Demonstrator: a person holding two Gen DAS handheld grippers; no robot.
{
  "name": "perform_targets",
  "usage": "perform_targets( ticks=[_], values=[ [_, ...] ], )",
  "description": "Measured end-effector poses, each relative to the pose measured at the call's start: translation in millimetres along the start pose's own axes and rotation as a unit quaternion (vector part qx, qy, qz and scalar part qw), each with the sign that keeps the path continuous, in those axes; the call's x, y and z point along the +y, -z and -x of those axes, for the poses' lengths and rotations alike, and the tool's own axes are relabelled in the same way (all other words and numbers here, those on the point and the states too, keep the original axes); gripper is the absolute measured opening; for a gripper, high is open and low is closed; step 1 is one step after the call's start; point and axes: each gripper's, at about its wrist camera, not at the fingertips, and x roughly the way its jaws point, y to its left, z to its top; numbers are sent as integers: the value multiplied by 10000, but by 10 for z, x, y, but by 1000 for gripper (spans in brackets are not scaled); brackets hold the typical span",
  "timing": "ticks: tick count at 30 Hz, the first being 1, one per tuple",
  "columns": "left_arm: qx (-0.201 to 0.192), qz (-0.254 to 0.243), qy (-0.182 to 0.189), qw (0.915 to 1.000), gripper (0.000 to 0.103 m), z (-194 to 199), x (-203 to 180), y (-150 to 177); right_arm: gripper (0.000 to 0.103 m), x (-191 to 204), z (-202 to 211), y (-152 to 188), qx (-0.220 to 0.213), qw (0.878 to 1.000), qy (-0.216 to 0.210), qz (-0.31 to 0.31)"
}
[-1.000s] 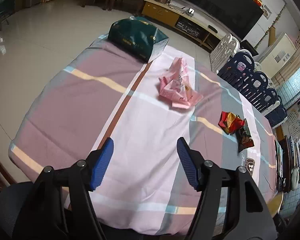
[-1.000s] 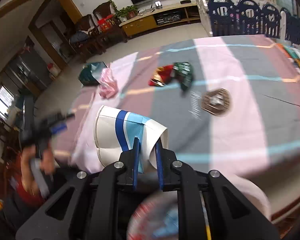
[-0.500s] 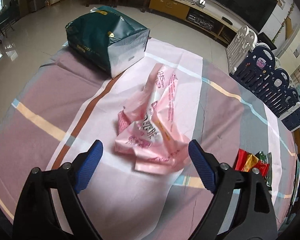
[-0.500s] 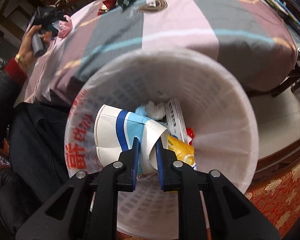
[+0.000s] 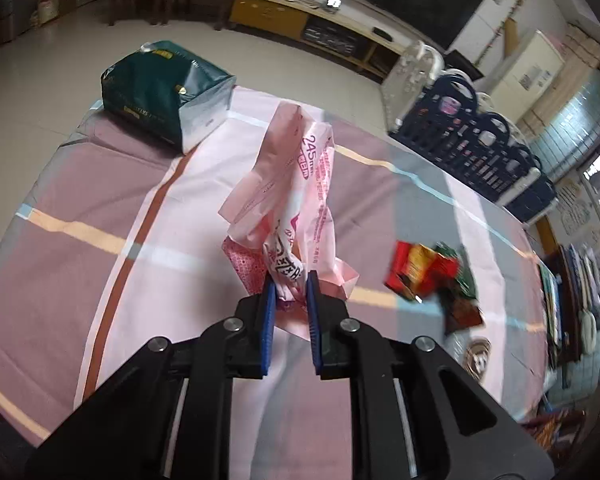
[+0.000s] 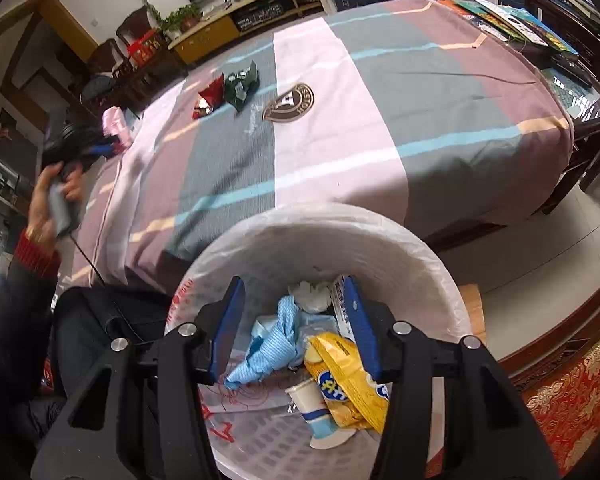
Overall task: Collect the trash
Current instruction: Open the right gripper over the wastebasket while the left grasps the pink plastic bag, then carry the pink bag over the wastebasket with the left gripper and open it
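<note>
The left gripper (image 5: 291, 294) is pinching a crumpled pink plastic bag with magenta print (image 5: 296, 196) between its blue jaws, and the bag is standing up from the striped pink, grey and mauve cloth covering the bench (image 5: 100, 200). A dark green foil package (image 5: 166, 92) is lying near the far corner of the bench, well apart from the bag. Crumpled red and green snack wrappers (image 5: 432, 276) are lying to the right of the bag.

The right gripper (image 6: 294, 326) is hovering over a white plastic mesh bin with a clear liner (image 6: 440, 280), its jaws spread wide and holding nothing. A white paper cup with blue bands (image 6: 314, 412) is lying inside the bin beside a yellow snack packet (image 6: 348, 380) and a light blue cloth (image 6: 278, 344)
</note>
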Motion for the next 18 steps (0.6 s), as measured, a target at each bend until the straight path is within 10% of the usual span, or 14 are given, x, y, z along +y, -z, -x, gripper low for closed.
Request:
perform_targets(
  ticks=[8,18],
  values=[
    [276,-1135,1618,9799,16,1659,-554,835,51,80,174,43,-360,9990,-277,-2],
    [-368,-1371,1828,9728,17,3276,-621,927,51,181,448,143,-737,9958,-534,78]
  ],
)
